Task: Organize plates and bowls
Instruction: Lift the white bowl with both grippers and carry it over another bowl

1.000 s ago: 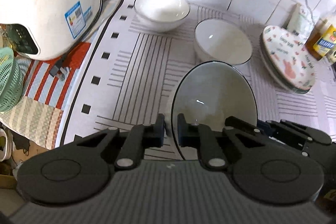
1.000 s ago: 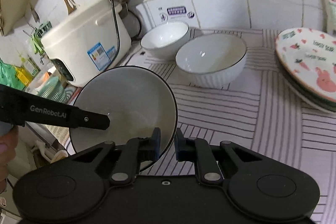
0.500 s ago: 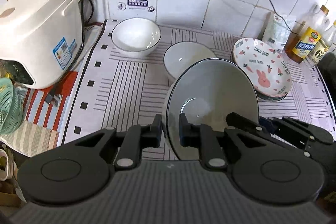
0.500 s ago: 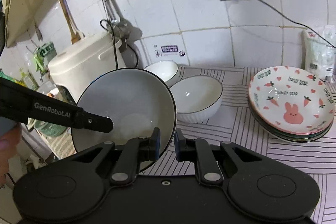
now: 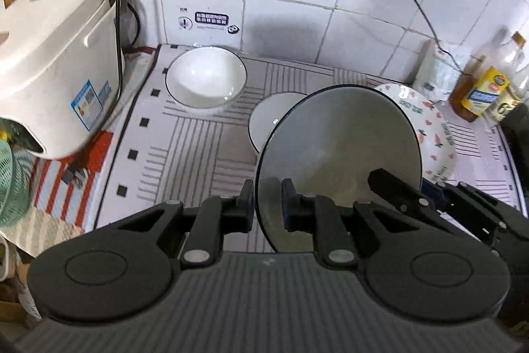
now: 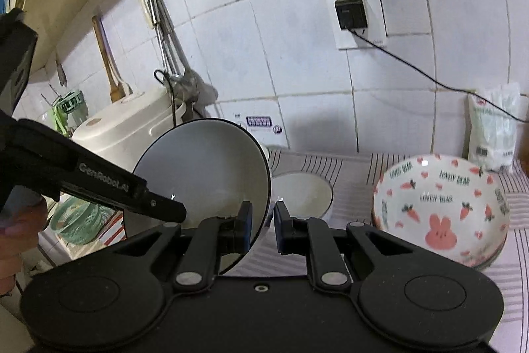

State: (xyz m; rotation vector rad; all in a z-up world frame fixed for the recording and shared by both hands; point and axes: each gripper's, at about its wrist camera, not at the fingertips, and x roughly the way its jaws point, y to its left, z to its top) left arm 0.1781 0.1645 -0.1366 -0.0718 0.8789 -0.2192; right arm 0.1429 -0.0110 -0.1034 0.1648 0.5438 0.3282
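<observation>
A white bowl with a dark rim [image 5: 337, 148] hangs tilted above the striped mat, held on two sides. My left gripper [image 5: 267, 207] is shut on its near left rim. My right gripper [image 6: 261, 220] is shut on the rim of the same bowl [image 6: 205, 167]. Each view shows the other tool: the right gripper [image 5: 429, 200] reaches in at the bowl's lower right, and the left gripper [image 6: 132, 191] comes in from the left. On the mat stand a white bowl [image 5: 205, 78] at the back, another white bowl [image 5: 274, 118] partly hidden behind the held one, and a stack of rabbit-print plates [image 6: 439, 207].
A white rice cooker [image 5: 49, 71] fills the left side, with its cord and hanging utensils behind it. A green basket [image 5: 10, 181] sits at the far left edge. Oil bottles [image 5: 479, 88] and a white bag [image 6: 492, 134] stand at the back right. A plugged wall socket [image 6: 357, 15] is above.
Both grippers have risen together with the dark-rimmed bowl, away from the mat. More of the tiled wall shows, and the held bowl now covers part of the second white bowl.
</observation>
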